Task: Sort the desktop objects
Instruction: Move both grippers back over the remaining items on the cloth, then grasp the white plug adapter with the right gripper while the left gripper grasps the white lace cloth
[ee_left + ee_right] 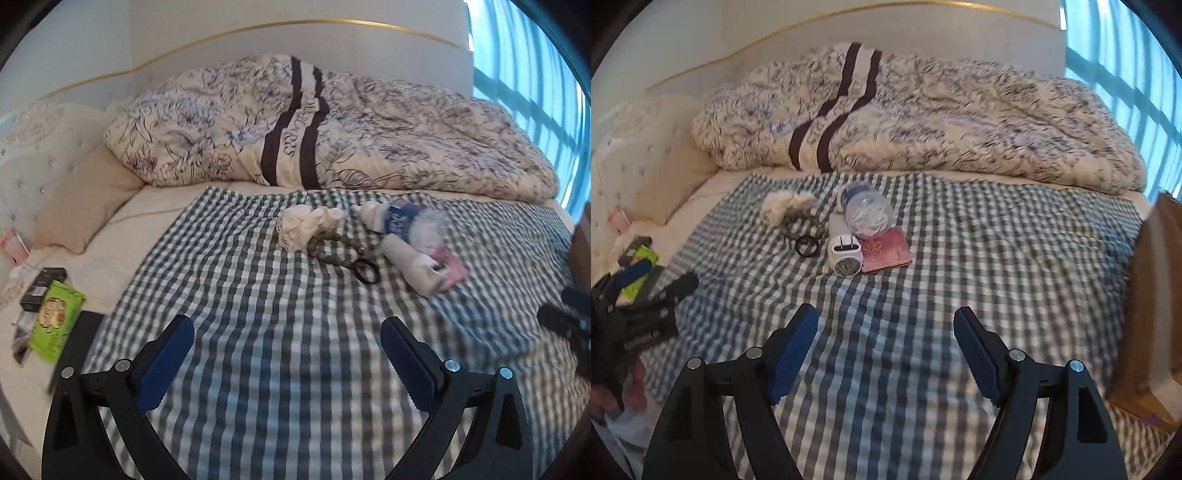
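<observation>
A small pile lies on the checked cloth (pixel 258 295) on the bed: a cream scrunchie (pixel 306 223) (pixel 783 206), a braided hair tie (pixel 336 249), a black hair ring (pixel 364 271) (pixel 807 245), a plastic water bottle with a blue label (pixel 402 221) (pixel 866 212), a white charger plug (pixel 410 264) (pixel 846 256) and a pink booklet (pixel 452 269) (pixel 884 253). My left gripper (pixel 288 354) is open and empty, short of the pile. My right gripper (pixel 886 347) is open and empty, short of the pile. The left gripper also shows in the right wrist view (pixel 639 291).
A rumpled floral duvet (pixel 332 125) fills the back of the bed. A beige pillow (pixel 81 199) lies at the left. A green packet (pixel 55 325), a black box (pixel 42 288) and small items lie at the left edge. A brown cardboard box (pixel 1152 295) stands at the right.
</observation>
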